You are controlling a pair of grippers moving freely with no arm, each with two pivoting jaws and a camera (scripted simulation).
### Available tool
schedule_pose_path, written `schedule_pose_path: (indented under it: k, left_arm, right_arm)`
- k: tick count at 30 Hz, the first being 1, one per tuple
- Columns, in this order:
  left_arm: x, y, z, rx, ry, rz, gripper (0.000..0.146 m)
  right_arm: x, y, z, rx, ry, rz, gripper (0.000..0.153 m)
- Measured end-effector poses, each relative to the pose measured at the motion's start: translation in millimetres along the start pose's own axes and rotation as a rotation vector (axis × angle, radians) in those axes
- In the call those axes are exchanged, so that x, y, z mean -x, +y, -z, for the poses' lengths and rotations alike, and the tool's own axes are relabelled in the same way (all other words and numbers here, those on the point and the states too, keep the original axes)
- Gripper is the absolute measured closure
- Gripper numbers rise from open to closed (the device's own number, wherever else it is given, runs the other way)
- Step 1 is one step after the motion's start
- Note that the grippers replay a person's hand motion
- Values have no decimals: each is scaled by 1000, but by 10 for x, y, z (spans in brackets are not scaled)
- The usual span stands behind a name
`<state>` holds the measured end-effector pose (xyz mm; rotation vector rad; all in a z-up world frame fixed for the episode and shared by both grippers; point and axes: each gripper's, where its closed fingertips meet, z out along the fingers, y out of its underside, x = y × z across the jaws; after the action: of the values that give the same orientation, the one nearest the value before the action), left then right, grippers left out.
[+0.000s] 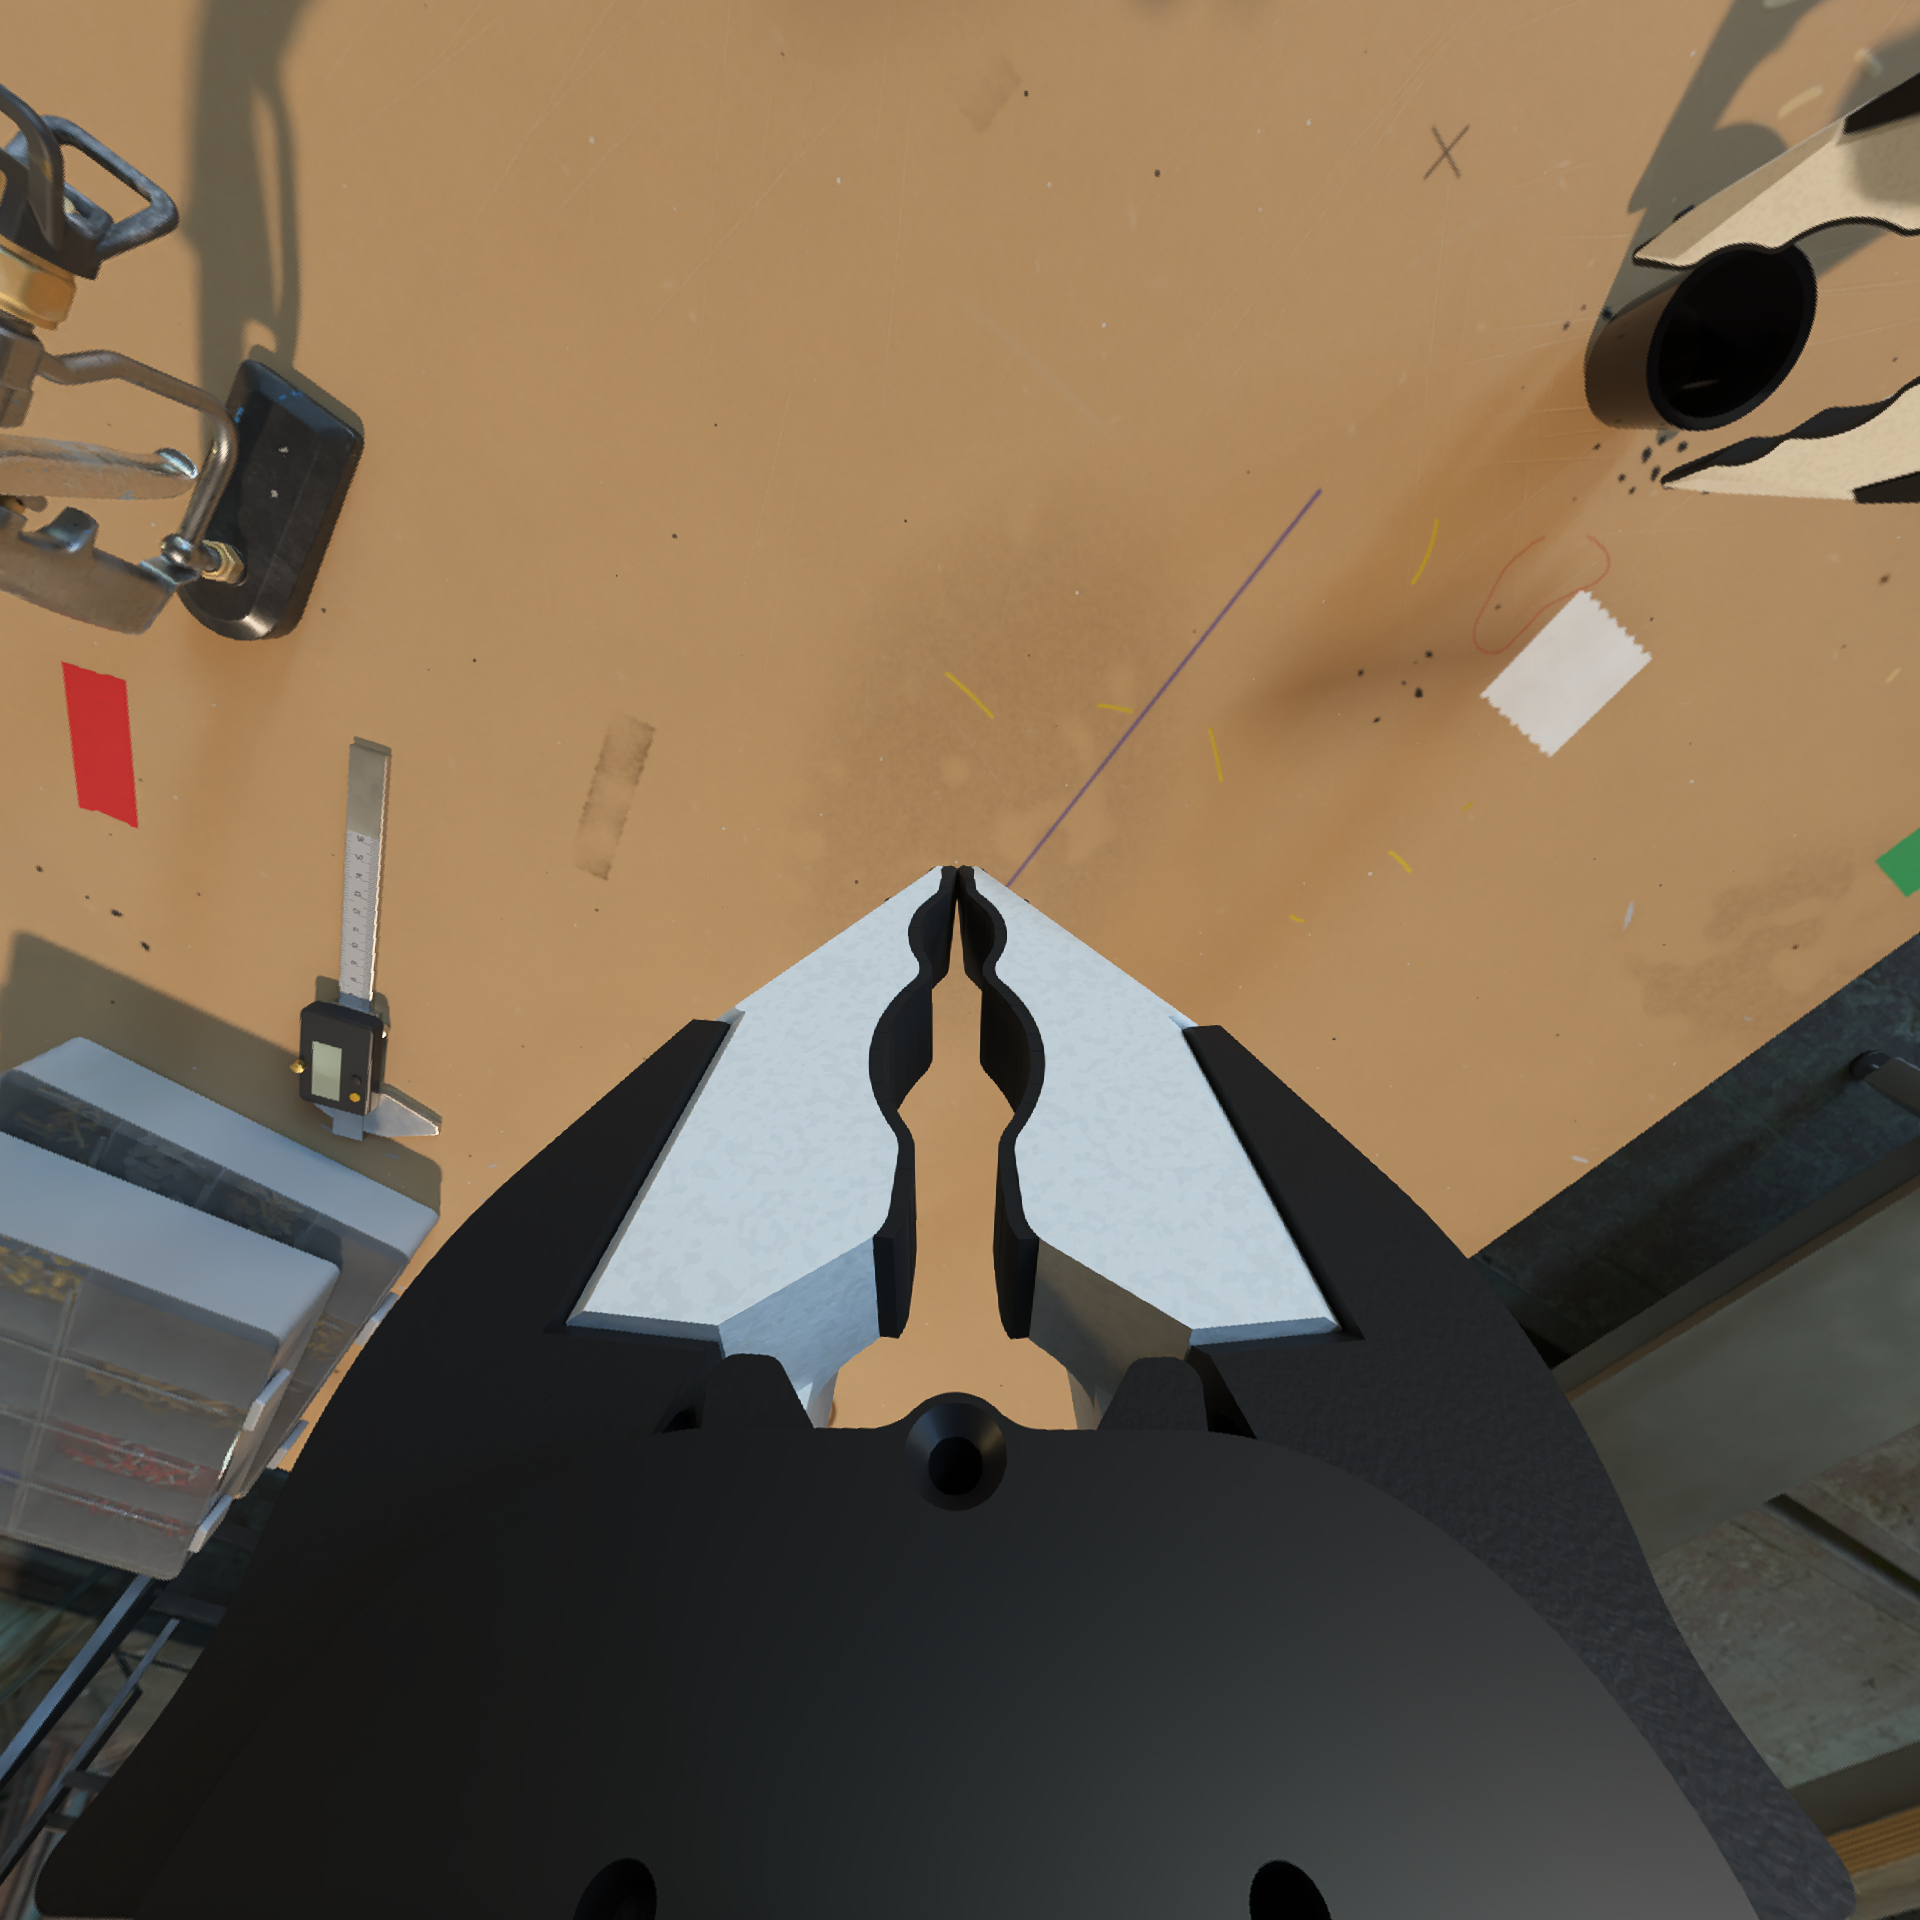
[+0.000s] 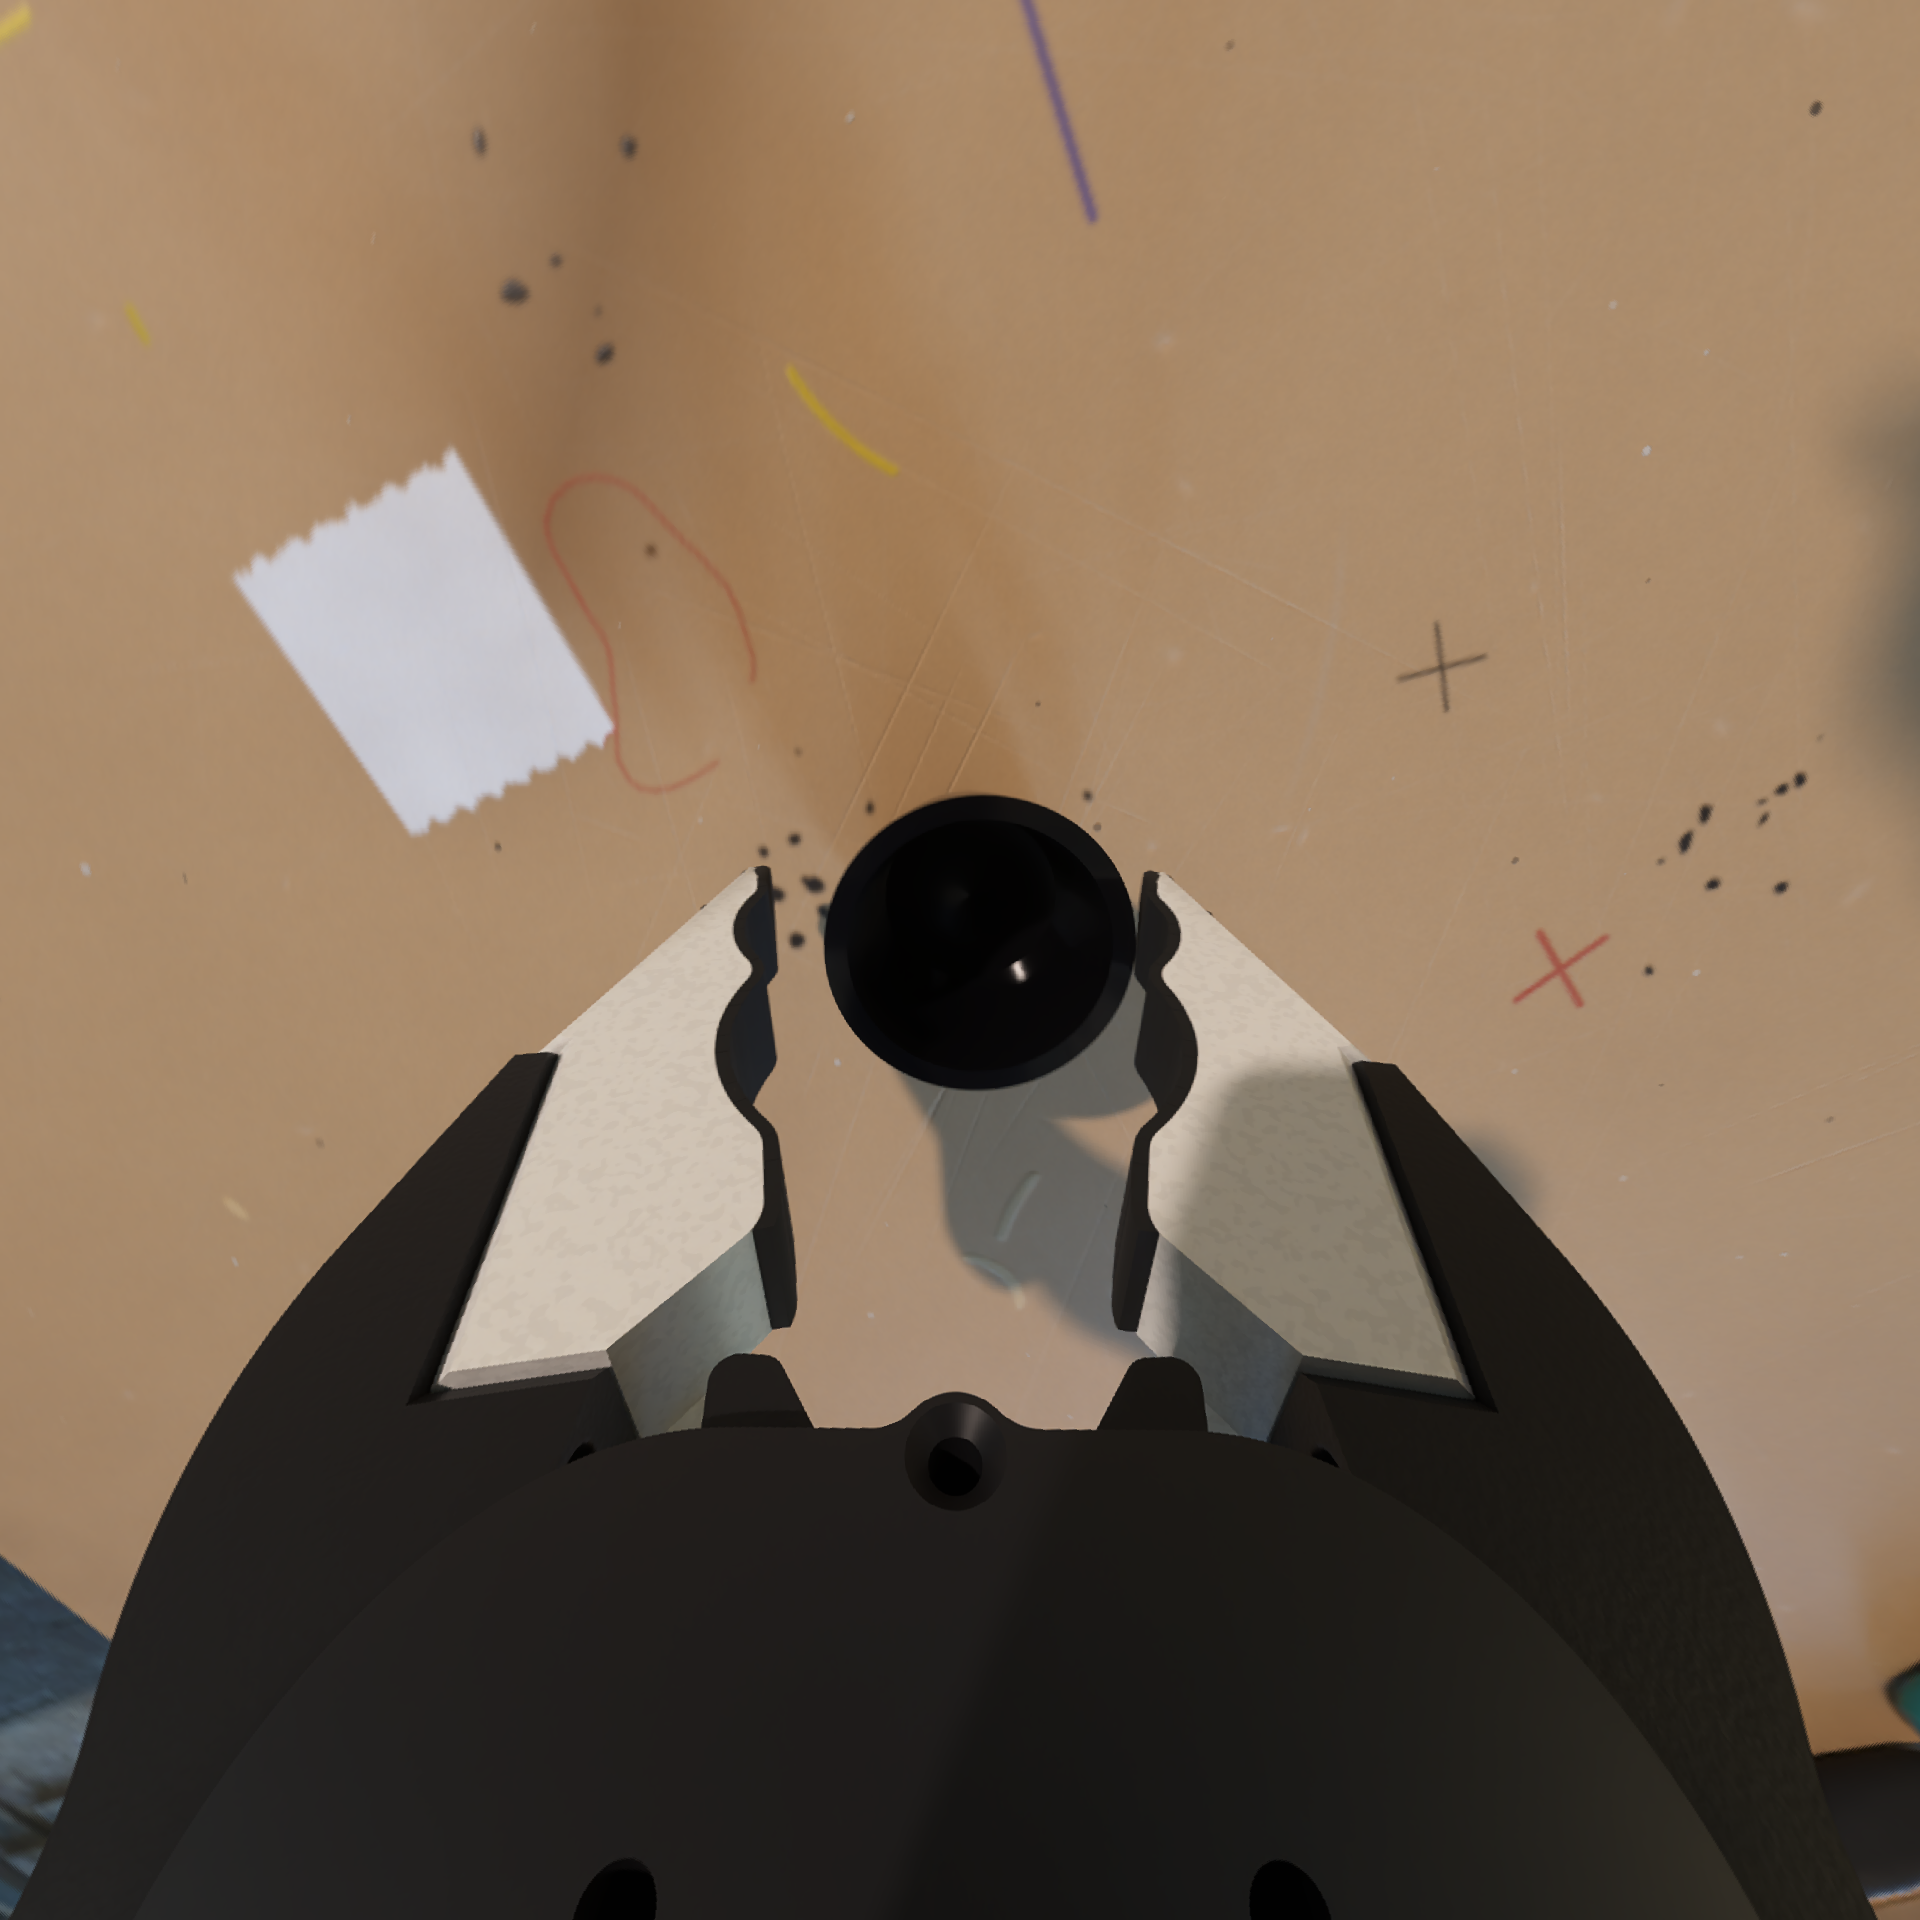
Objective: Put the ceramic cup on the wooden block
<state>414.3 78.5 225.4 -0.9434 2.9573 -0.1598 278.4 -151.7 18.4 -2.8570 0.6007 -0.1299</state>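
The ceramic cup (image 2: 977,940) is black and stands upright on the tan tabletop (image 2: 1351,416), seen from above in the right wrist view. My right gripper (image 2: 956,881) is open with one finger on each side of the cup. A gap shows on the left side, and the right finger is close to or touching the cup wall. In the left wrist view the cup (image 1: 1704,343) and the right gripper (image 1: 1652,364) show at the upper right. My left gripper (image 1: 956,873) is shut and empty above the middle of the table. No wooden block is in view.
A metal clamp tool (image 1: 125,436), a digital caliper (image 1: 358,977) and grey organiser boxes (image 1: 156,1299) lie at the left. A white paper scrap (image 2: 421,644) lies left of the cup. The table edge (image 1: 1662,1143) runs at the lower right.
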Motion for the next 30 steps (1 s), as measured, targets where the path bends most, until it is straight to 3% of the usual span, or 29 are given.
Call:
schedule_pose_path:
  k: [3,6,10,13,15,20,25,30]
  left_arm:
    - [0,1,0,-14,7,4,146]
    - [3,1,0,-35,19,13,146]
    - [3,2,1,-53,34,22,146]
    - [5,1,1,-49,37,25,146]
    - [7,0,1,-46,38,30,146]
    - [2,1,1,-53,38,47,146]
    - [3,-1,0,-33,34,53,146]
    - [8,-5,0,-17,56,69,146]
  right_arm:
    - [-23,60,132,-5,-14,76,96]
    - [-198,122,531,-72,-37,229,99]
    - [-1033,178,1289,-133,103,368,99]
    - [-1780,110,1572,-141,213,536,99]
    - [-2230,-5,1501,-118,253,613,99]
    - [-2936,-316,822,-18,178,842,99]
    - [-3201,-522,214,55,57,939,99]
    - [-3373,-577,-9,94,-31,937,99]
